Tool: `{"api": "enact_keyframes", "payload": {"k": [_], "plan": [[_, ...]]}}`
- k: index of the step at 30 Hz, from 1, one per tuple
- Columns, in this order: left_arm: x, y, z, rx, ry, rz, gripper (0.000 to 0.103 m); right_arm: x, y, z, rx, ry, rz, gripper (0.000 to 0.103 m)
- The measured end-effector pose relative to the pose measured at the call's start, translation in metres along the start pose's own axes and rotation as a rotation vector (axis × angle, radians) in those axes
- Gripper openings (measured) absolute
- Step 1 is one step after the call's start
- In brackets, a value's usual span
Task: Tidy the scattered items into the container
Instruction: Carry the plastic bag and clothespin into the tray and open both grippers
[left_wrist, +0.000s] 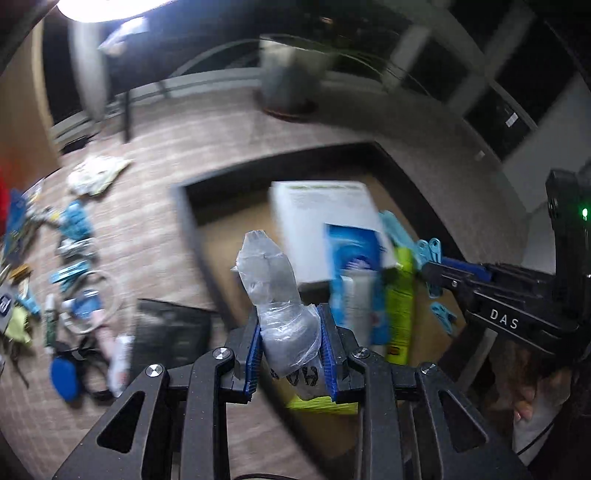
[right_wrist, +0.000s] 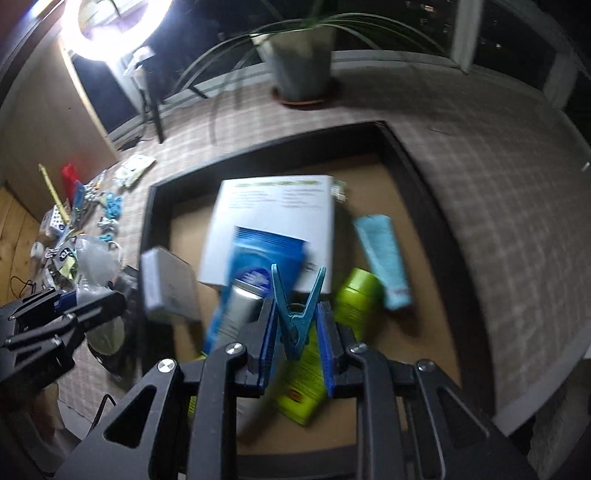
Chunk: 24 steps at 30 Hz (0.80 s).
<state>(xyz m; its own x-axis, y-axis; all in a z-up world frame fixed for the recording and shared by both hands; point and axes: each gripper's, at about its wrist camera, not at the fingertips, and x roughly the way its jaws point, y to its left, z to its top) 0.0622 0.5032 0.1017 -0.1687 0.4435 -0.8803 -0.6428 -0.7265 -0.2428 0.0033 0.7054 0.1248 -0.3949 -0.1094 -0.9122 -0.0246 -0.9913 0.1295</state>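
Observation:
My left gripper (left_wrist: 290, 332) is shut on a clear plastic bag (left_wrist: 275, 280) with grey contents, held above the near left edge of the black-rimmed box (left_wrist: 184, 206). My right gripper (right_wrist: 295, 325) is shut on a blue clothespin (right_wrist: 295, 314), held over the box (right_wrist: 147, 221). The box holds a white booklet (right_wrist: 280, 214), a blue packet (right_wrist: 258, 254), a green bottle (right_wrist: 354, 302) and a light blue tube (right_wrist: 384, 254). Scattered items (left_wrist: 70, 266) lie on the mat to the left. The right gripper shows at the right of the left wrist view (left_wrist: 439, 273).
A potted plant (right_wrist: 299, 55) stands beyond the box. A ring light (right_wrist: 110, 26) glows at the back left. A grey box (right_wrist: 168, 291) sits at the container's left rim. Loose blue clothespins (left_wrist: 443, 315) lie inside the container. A black pouch (left_wrist: 170, 332) lies beside it.

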Motion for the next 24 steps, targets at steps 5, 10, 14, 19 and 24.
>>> {"api": "enact_keyframes", "payload": {"k": [5, 10, 14, 19, 24], "plan": [[0.009, -0.033, -0.002, 0.055, 0.012, 0.001, 0.026, -0.011, -0.023, -0.010, 0.025, -0.012, -0.015, 0.021], [0.014, -0.048, -0.003, 0.081, 0.021, 0.008, 0.026, -0.014, -0.034, -0.017, 0.035, -0.011, -0.015, 0.021], [0.016, -0.056, -0.003, 0.096, 0.021, 0.019, 0.026, -0.014, -0.037, -0.016, 0.033, -0.014, -0.011, 0.021], [0.016, -0.059, -0.001, 0.090, 0.015, 0.035, 0.031, -0.015, -0.032, -0.015, 0.003, -0.023, -0.026, 0.022], [0.011, -0.059, 0.003, 0.098, 0.000, 0.048, 0.049, -0.018, -0.024, -0.010, -0.009, -0.039, -0.053, 0.027]]}}
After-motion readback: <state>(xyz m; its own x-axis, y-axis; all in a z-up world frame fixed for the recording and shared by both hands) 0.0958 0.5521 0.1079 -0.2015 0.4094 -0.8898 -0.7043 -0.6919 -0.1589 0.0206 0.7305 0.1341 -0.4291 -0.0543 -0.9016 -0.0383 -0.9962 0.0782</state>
